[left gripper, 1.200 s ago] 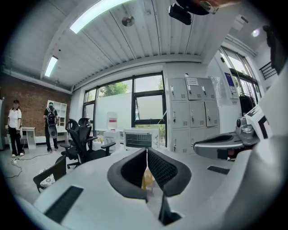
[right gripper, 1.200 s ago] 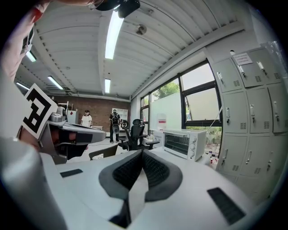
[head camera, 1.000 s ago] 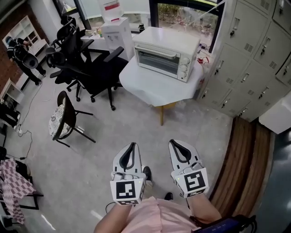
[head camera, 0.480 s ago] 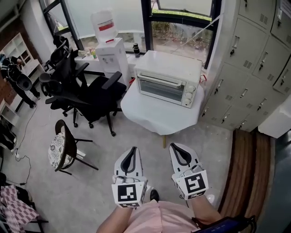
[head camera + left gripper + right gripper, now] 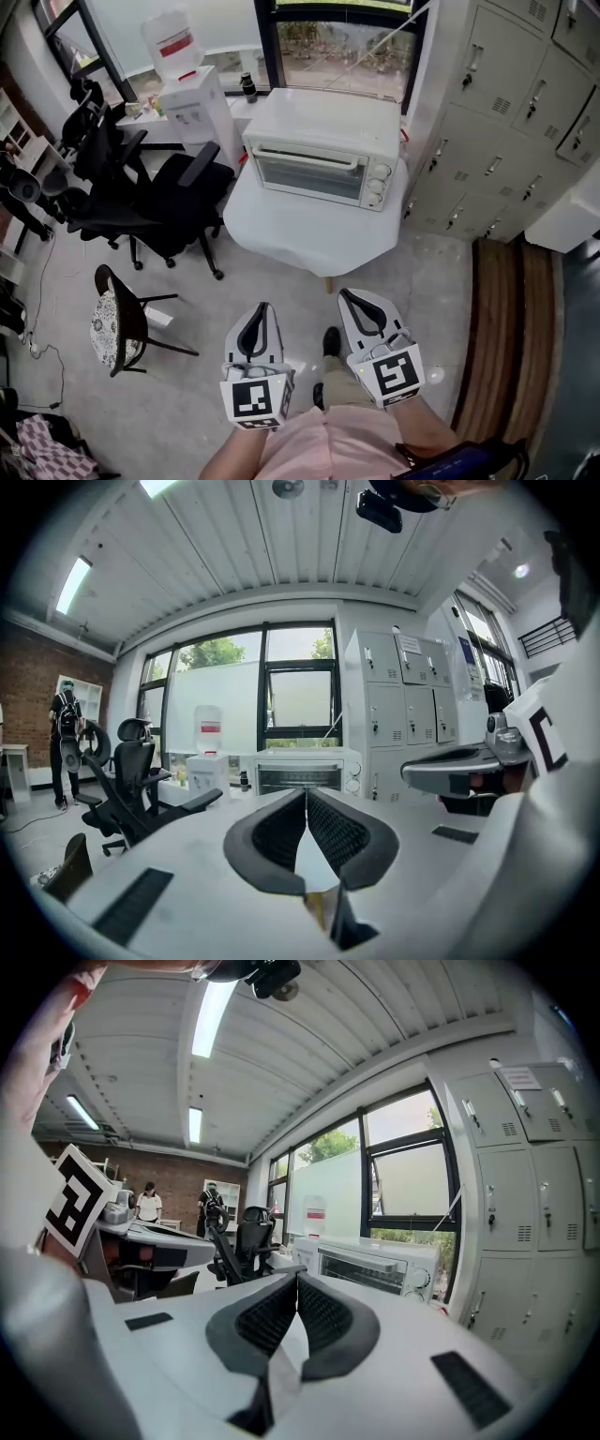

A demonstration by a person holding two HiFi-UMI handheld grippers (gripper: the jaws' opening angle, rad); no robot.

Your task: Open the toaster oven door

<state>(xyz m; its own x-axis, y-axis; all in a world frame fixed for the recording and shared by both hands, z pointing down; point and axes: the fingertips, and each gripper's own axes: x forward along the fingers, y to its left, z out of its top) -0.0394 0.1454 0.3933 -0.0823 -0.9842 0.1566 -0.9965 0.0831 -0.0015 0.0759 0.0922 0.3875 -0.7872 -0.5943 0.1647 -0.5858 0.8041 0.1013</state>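
Note:
A white toaster oven (image 5: 319,155) stands on a round white table (image 5: 300,239) ahead of me, its glass door up and closed, handle along the top, knobs at its right. My left gripper (image 5: 260,308) and right gripper (image 5: 346,295) are held low near my body, well short of the table, both shut on nothing. The left gripper view shows shut jaws (image 5: 306,793) with the oven (image 5: 302,772) far ahead. From the right gripper (image 5: 296,1279), the oven (image 5: 375,1265) lies ahead to the right.
Black office chairs (image 5: 141,197) crowd the table's left side, with a water dispenser (image 5: 187,94) behind them. Grey lockers (image 5: 497,141) line the right. A small patterned chair (image 5: 117,319) stands at my left, and a wooden strip (image 5: 506,347) runs along the floor at right.
The table and oven have drawn nearer and shifted left in the head view as I walk forward. Both grippers stay shut and low in front of me.

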